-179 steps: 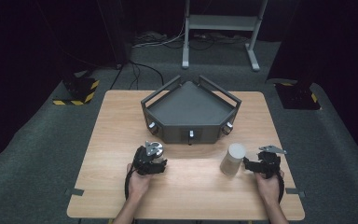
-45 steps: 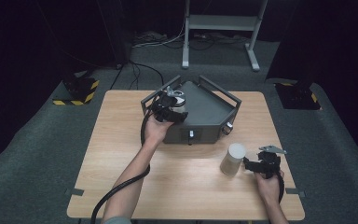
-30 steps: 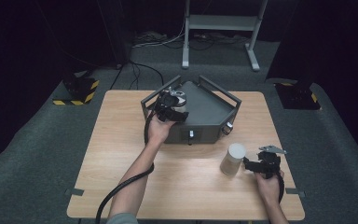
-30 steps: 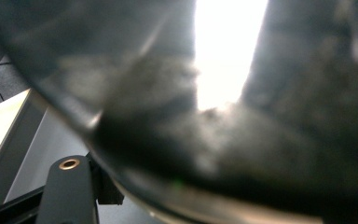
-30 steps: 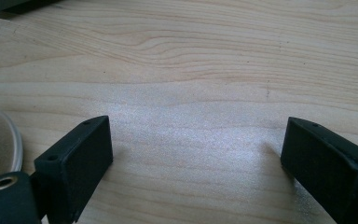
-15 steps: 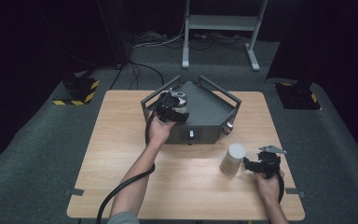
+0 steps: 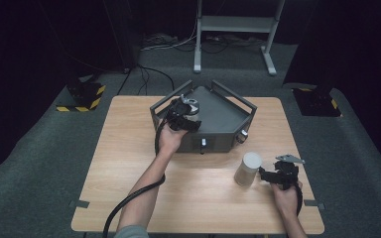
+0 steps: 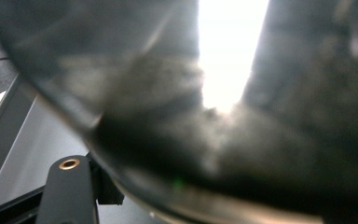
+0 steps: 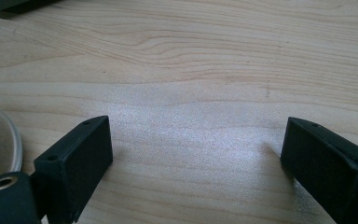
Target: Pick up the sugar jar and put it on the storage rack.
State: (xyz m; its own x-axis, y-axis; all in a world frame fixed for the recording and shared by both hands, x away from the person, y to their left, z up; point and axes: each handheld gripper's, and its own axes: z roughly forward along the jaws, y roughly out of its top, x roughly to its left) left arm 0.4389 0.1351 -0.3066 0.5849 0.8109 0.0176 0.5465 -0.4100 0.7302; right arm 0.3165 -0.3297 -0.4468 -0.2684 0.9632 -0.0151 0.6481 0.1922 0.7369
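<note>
Right tool parked on tabletop, near side, jaws wide apart on bare wood, gripping nothing. White cylinder upright just beside it, untouched. Farther out: left tool clamped on small round metal-and-glass object, held over left part of dark angular tray mid-tabletop. Left gripper view blurred by object right against lens. Step, as judged: placing into tray. Next: lower until seated on tray floor, then release. No readable labels or writing anywhere.
</note>
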